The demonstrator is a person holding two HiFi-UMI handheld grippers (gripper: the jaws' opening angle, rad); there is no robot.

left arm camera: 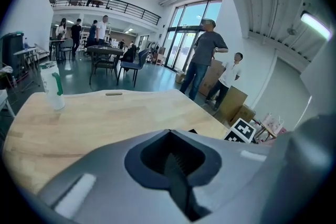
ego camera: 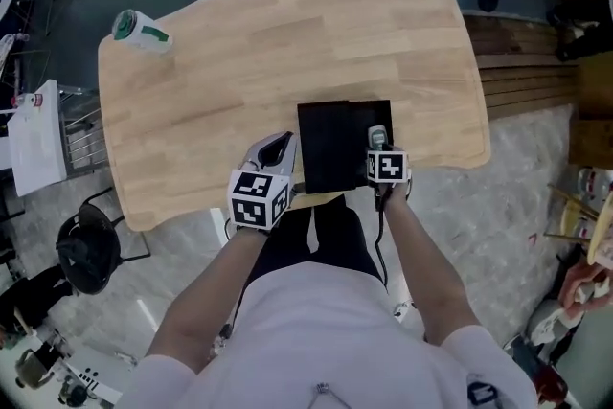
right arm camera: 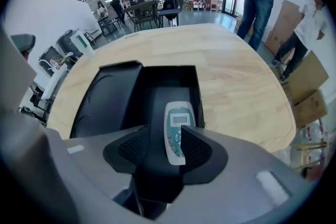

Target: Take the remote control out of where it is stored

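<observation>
right gripper [right arm camera: 164, 138] jaws stood apart, the pale grey oblong remote control [right arm camera: 177, 120] lined up between them, lengthwise near-to-far in the black open case [right arm camera: 105, 97].

one remote [right arm camera: 177, 126], one case [ego camera: 326, 158], one cup [ego camera: 137, 29]

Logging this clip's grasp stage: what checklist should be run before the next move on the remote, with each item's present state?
1. Small grey remote control with a screen lies uncovered in the open black case: ok.
2. Right hand-held gripper has its jaws apart with the remote between them: ok.
3. Pads pressing on the remote: not ok, a gap shows on its left side.
4. Left hand-held gripper shut and empty: ok.
5. Left hand-held gripper steadying the case: cannot tell.
</observation>
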